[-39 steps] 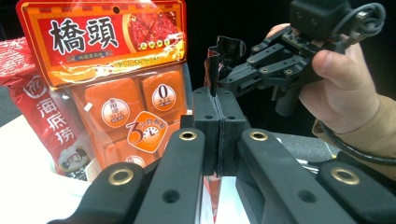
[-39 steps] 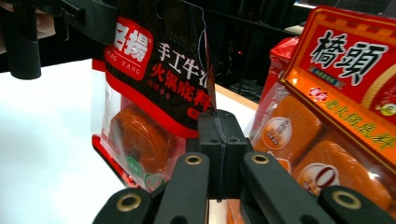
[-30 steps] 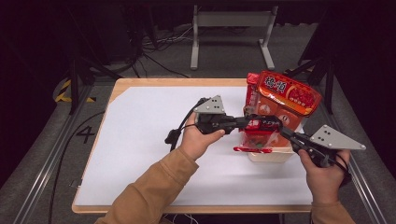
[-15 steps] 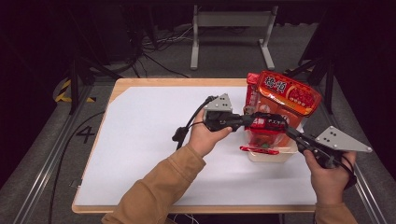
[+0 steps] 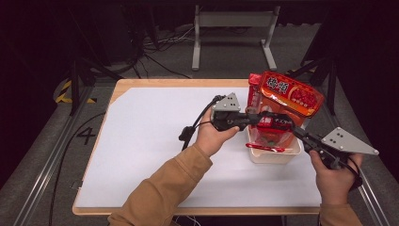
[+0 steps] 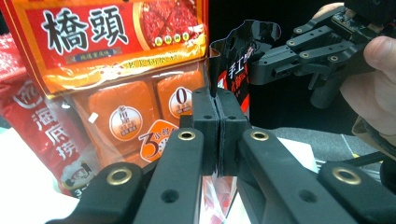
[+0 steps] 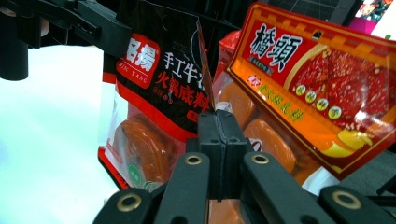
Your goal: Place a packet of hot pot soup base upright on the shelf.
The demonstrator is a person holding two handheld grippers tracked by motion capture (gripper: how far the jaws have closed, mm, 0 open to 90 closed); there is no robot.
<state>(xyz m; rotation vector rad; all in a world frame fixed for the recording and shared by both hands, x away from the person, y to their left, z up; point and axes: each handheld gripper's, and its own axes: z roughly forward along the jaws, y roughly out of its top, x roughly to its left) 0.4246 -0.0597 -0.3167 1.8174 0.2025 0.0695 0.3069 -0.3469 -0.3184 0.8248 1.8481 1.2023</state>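
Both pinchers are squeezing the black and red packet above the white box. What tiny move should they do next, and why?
Probably lower the black and red packet a little into the white bin. Both the left gripper and the right gripper are shut on its edges, holding it upright beside the orange packet already standing there.

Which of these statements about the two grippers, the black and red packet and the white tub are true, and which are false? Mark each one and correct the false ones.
1. Both grippers grip the same black and red packet. True.
2. The left gripper has its jaws wide open. False: they are shut on the packet's edge.
3. An orange packet stands in the white tub. True.
4. The white tub sits at the left edge of the table. False: it sits near the right edge.
5. The right gripper holds nothing. False: its jaws are shut on the black and red packet.
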